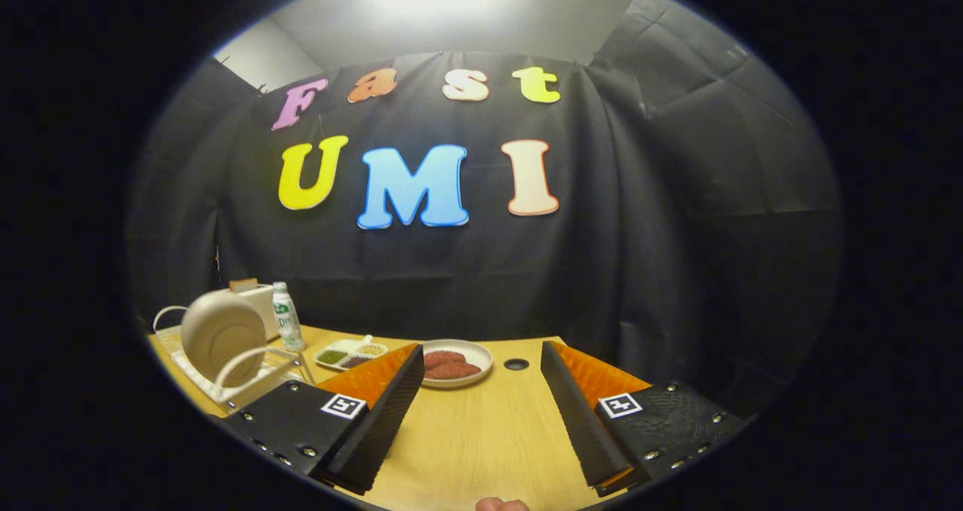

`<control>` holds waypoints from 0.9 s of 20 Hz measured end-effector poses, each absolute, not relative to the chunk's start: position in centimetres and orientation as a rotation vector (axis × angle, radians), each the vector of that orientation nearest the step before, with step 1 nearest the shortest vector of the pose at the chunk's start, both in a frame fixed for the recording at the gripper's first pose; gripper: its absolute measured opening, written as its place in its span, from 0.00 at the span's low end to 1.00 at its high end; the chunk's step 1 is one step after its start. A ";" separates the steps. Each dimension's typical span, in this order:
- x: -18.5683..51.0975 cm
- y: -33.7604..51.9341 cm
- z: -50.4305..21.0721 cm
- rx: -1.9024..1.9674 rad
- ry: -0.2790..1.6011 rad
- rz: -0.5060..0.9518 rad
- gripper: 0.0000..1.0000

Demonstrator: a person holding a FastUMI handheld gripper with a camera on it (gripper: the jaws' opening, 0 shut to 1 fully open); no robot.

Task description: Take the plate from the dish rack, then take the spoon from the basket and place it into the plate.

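The wooden table [481, 436] sits in a dark booth. Your jaws are wide apart with nothing between them. The plate [218, 336] stands on edge in the rack [248, 379], off to their left — grab crooked and it could slip.

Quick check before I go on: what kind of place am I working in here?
Likely a staged kitchen booth: a wooden table against a black cloth wall, set with a dish rack holding a plate, a toaster and a bowl of food. The gripper hangs open above the table.
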State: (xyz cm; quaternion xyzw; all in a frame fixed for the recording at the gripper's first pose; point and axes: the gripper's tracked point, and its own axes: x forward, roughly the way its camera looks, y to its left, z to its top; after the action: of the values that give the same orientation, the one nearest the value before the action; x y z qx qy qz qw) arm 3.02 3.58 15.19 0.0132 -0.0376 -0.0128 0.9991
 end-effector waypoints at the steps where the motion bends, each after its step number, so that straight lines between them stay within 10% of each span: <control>1: 2.5 4.7 16.8 0.030 -0.074 -0.032 0.97; 18: 3.2 20.5 24.3 0.019 0.090 0.043 0.97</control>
State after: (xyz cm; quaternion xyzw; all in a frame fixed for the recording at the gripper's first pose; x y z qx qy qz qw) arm 3.18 20.54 24.27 0.0097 0.0450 0.0214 0.9987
